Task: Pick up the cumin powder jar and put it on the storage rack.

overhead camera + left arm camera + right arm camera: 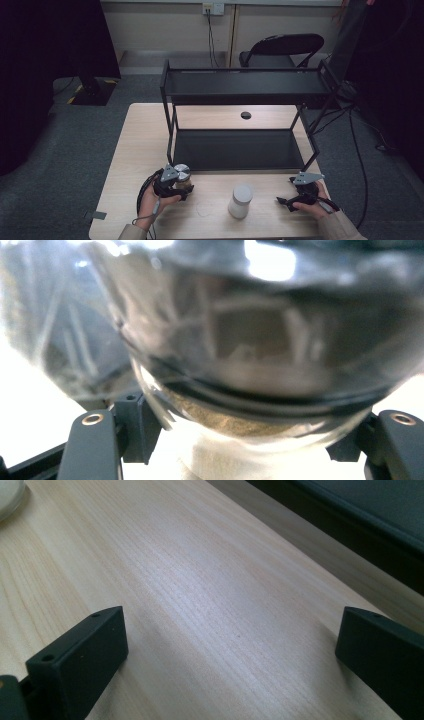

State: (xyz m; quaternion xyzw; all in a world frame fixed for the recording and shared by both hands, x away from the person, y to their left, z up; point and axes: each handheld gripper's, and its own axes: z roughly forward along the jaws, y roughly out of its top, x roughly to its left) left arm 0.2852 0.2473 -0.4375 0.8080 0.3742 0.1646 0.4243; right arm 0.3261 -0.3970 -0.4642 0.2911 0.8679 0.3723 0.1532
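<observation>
Pale wooden table (145, 150) bears black shelf rack (240, 90); grey carpet (75, 140).

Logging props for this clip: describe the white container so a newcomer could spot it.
On the wooden table, in front of the black two-tier shelf, the white container stands between the person's hands. Opaque white and free-standing, unlike the silver-lidded glass jar at the left gripper.

We see pale wood-grain table (210, 590) under right gripper (230, 650), smooth w/ soft sheen; its jaws matt black plastic. Between left gripper's (240, 440) jaws: clear glossy glass jar (250, 365) w/ shiny metal lid, brownish grainy stuff inside. Beyond grippers, shelf rack (240, 85) looks matt black metal. Btw them, white matt container (241, 201).
</observation>
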